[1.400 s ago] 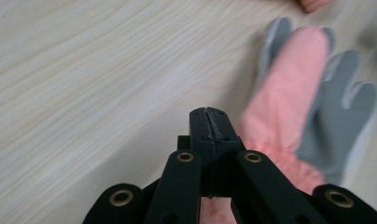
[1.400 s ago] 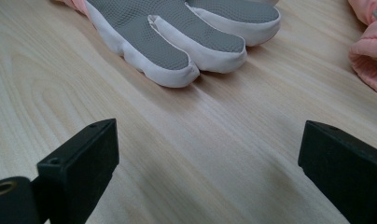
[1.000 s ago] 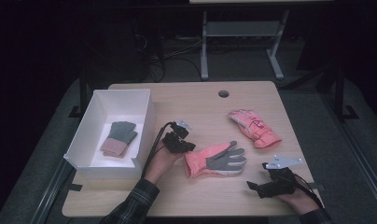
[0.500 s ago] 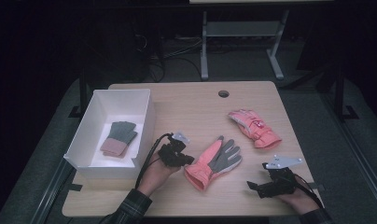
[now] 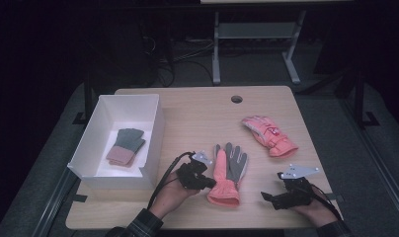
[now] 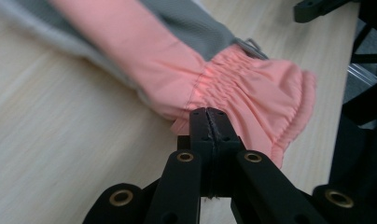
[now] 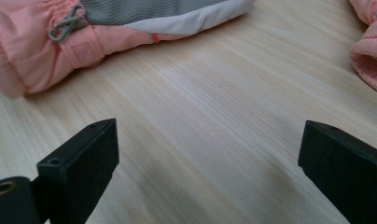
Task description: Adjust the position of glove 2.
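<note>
Left claw (image 5: pixel 211 182) clenched on glove (image 5: pixel 227 173) cuff, glove flat on worktop (image 5: pixel 197 113) beside box (image 5: pixel 153 143), likely drag-in grip. Right claw (image 5: pixel 267 196) released, idle near front edge.

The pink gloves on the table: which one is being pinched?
The palm-up glove with the grey palm; the left gripper is shut on its cuff. The other pink glove lies untouched.

A coral-pink glove (image 5: pixel 227 174) with grey palm lies on the pale wood-grain table (image 5: pixel 197 113) beside a white box (image 5: pixel 155 129).
</note>
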The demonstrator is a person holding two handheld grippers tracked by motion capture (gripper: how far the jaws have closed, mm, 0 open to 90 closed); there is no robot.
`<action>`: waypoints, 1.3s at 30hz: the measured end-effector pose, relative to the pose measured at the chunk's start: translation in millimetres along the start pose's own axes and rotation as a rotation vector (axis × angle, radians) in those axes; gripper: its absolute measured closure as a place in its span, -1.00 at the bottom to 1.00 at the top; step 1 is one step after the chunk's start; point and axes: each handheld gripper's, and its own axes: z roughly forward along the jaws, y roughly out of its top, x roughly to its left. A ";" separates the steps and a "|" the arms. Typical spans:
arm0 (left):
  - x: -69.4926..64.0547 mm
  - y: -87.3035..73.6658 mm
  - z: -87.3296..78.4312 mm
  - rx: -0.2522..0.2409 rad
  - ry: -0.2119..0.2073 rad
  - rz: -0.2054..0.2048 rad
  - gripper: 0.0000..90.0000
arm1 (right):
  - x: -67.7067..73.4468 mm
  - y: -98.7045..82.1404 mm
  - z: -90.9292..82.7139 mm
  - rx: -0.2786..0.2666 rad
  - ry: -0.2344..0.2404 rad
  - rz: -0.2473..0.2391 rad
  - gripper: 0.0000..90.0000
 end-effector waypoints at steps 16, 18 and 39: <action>-19.1 19.8 28.2 0.014 -0.058 0.077 0.99 | -0.5 -0.6 -0.7 0.001 -0.003 -0.001 -0.89; -19.9 21.9 30.0 0.014 -0.059 0.082 1.00 | -0.5 -0.7 -0.8 0.002 -0.003 0.001 -0.89; 0.4 -11.1 -6.5 -0.061 0.067 0.104 0.21 | 2.0 7.2 -10.4 0.066 0.011 -0.007 -0.94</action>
